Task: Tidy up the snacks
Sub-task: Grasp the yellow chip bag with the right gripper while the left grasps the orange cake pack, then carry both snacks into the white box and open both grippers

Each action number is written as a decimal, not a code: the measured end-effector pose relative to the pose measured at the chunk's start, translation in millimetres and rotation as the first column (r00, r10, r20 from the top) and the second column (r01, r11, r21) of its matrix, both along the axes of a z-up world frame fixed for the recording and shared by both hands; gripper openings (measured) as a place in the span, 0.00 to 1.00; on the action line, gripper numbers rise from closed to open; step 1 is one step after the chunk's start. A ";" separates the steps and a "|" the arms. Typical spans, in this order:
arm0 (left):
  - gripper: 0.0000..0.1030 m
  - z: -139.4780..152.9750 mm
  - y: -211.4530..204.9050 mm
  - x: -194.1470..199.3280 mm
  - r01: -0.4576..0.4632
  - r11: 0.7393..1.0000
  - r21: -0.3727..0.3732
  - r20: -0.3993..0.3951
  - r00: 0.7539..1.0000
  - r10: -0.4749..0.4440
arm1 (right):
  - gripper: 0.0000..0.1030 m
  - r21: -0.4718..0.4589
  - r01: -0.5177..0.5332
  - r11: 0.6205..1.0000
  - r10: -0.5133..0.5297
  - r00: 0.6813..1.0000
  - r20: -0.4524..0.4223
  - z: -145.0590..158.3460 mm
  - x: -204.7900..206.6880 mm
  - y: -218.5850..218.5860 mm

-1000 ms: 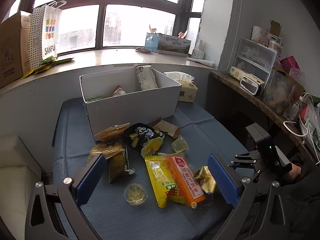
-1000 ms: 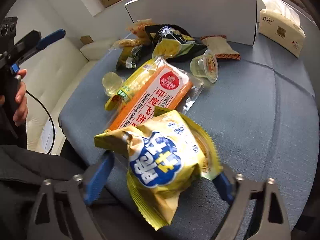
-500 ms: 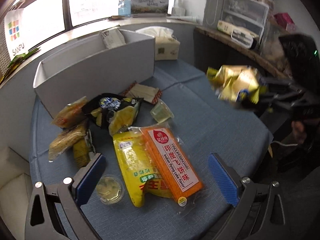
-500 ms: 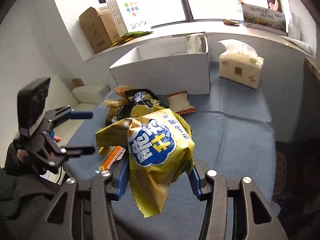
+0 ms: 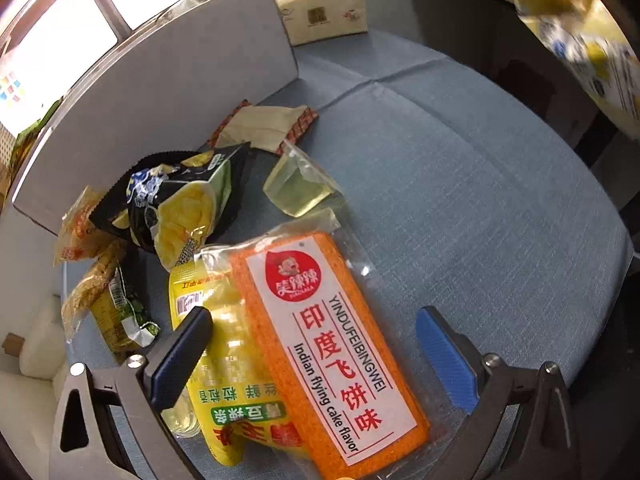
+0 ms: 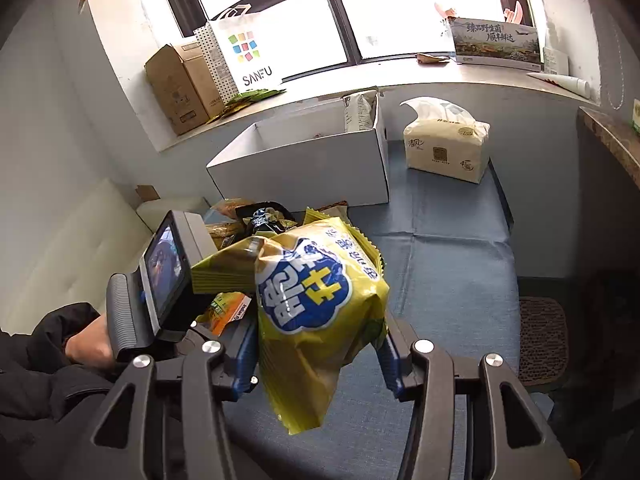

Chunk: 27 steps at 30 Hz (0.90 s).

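My right gripper [image 6: 316,356] is shut on a yellow snack bag [image 6: 320,300] and holds it in the air in front of the white box [image 6: 304,168]; the bag also shows blurred in the left wrist view [image 5: 580,28]. My left gripper [image 5: 320,348] is open, low over an orange flying-cake pack [image 5: 332,344] that lies on a yellow pack [image 5: 224,380]. Past them lie a black-and-yellow bag [image 5: 180,200], a jelly cup [image 5: 298,190] and a beige-and-red wrapper [image 5: 264,124] near the box wall [image 5: 160,92].
A tissue pack [image 6: 444,144] stands right of the box on the blue cushion [image 6: 448,272]. More yellow snack packs [image 5: 96,292] lie at the left edge. A cardboard box [image 6: 180,88] and a paper bag [image 6: 244,56] stand on the window sill.
My right gripper has lifted the yellow bag off the cushion and raised it toward the box. My left gripper has moved down close over the orange pack.
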<state>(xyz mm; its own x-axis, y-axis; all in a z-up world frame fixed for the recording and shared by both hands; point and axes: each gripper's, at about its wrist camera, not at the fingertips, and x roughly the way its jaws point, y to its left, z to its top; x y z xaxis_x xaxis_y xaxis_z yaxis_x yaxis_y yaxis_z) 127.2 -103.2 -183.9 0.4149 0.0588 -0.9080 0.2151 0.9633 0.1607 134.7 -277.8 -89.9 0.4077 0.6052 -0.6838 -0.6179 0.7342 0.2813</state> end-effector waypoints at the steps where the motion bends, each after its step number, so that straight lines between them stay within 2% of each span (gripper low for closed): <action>1: 0.96 1.3 2.2 -1.2 0.004 1.000 -0.017 0.005 1.000 -0.004 | 0.53 0.002 -0.001 1.000 0.001 1.000 -0.001 -0.5 -0.6 0.5; 3: 0.64 7.4 11.1 -3.9 0.009 0.997 -0.073 0.019 1.000 -0.008 | 0.53 0.006 -0.003 1.000 0.003 1.000 -0.003 -1.1 -1.1 1.4; 5: 0.61 12.8 22.3 -6.9 -0.003 0.990 -0.142 0.017 1.000 0.005 | 0.53 0.010 -0.004 1.000 0.004 1.000 -0.006 -2.5 -1.4 1.3; 8: 0.59 27.5 40.3 -18.2 -0.005 0.968 -0.250 0.047 0.999 0.018 | 0.53 0.012 -0.005 1.000 0.005 1.000 -0.010 -3.6 -1.9 2.7; 14: 0.58 90.7 77.9 -56.9 0.022 0.914 -0.405 0.195 0.979 0.063 | 0.53 0.023 -0.018 1.000 0.018 1.000 0.004 -0.1 -2.0 13.0; 19: 0.58 137.2 118.0 -75.2 0.026 0.877 -0.479 0.348 0.923 0.163 | 0.53 0.031 -0.039 0.999 0.038 0.998 0.050 12.9 7.1 37.6; 22: 0.58 162.5 144.0 -58.4 0.016 0.868 -0.497 0.407 0.887 0.217 | 0.53 0.033 -0.046 0.998 0.043 0.995 0.090 25.5 22.9 59.5; 25: 0.58 182.2 178.9 -28.8 -0.015 0.836 -0.548 0.420 0.860 0.291 | 0.53 0.050 -0.049 0.998 0.043 0.992 0.122 43.5 49.5 86.0; 27: 0.58 190.0 202.5 5.9 -0.044 0.820 -0.570 0.411 0.849 0.331 | 0.53 0.053 -0.048 0.997 0.041 0.989 0.140 55.3 71.7 106.7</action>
<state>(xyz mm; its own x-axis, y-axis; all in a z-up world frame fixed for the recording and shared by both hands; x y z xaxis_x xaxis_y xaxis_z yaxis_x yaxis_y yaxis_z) 133.1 99.4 6.0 0.8276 -0.2375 -0.5086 0.0557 0.9364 -0.3466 206.4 -171.1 -34.6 0.4677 0.6607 -0.5872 -0.6855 0.6905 0.2309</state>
